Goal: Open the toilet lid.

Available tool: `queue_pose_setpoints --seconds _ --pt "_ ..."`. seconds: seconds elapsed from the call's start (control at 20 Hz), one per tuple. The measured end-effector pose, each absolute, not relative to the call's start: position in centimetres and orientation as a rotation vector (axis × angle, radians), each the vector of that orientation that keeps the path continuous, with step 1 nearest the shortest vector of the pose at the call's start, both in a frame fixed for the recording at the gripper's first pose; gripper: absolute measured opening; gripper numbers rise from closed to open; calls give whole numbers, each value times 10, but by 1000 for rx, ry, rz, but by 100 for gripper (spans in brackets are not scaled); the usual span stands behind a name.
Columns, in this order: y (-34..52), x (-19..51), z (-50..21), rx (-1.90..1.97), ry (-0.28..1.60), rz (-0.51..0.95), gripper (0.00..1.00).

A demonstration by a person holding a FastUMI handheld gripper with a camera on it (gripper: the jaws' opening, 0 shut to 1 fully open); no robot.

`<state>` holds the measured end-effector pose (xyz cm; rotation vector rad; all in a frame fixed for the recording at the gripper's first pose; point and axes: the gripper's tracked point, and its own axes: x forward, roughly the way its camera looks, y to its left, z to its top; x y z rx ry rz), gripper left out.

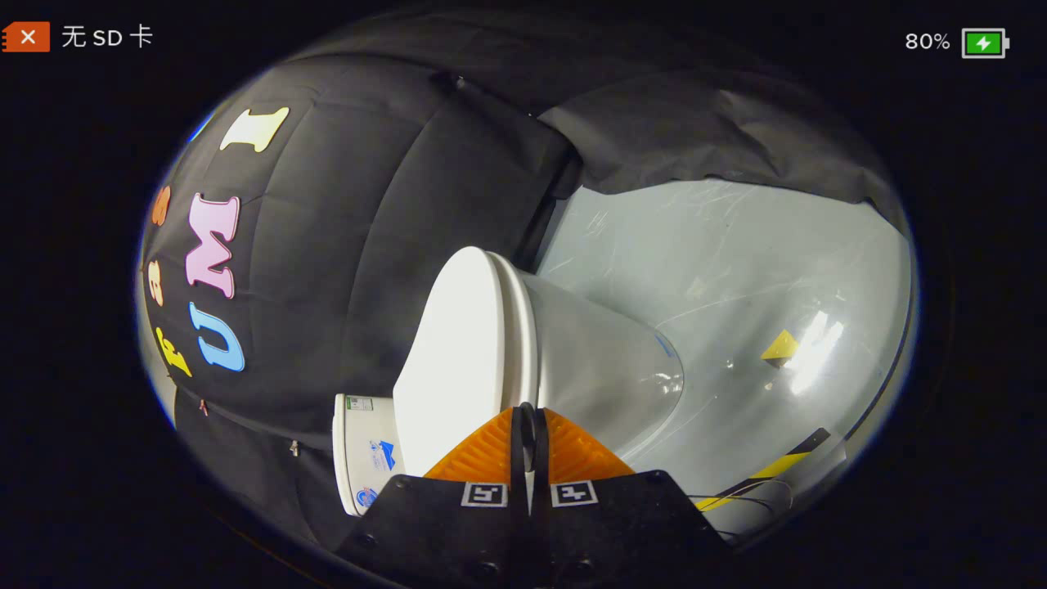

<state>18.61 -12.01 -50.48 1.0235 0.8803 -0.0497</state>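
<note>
The gripper (527, 417) has its fingers pressed together with no gap between them and nothing held; their tips sit just at the near edge of the toilet (572, 360), about where the lid (458, 343) meets the seat (523, 327). The camera is rolled onto its side, so the toilet appears turned: the lid is the broad white face toward the black cloth wall (343, 270), the bowl (605, 368) swells away toward the pale glossy floor (736, 262), and the cistern (364, 458) shows beside the fingers, close to the wall. The lid looks down, lying flat on the seat, so the task seems not yet begun. Its long axis runs from the cistern end, near the fingers, out to the rounded front end farthest from them; the hinge should be at the cistern end, though it cannot be seen. The main risk, as I judge it, is that closed fingers cannot pinch the lid's edge; they could only hook or push under it, and the smooth rounded rim gives little purchase, so the tips may slide off. Whether the tips are on the seam, or on the seam between seat and bowl, is too fine to tell, and prying at the wrong one would lift the seat too. Working this close to the hinge end also gives poor leverage; a lift from the front end would be easier. If raised only partway and let slip, the lid could drop back with a slam.
</note>
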Motion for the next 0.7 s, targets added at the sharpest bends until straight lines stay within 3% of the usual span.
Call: queue_pose_setpoints --seconds 0.7 --pt "-54 202 -313 665 721 -54 5"
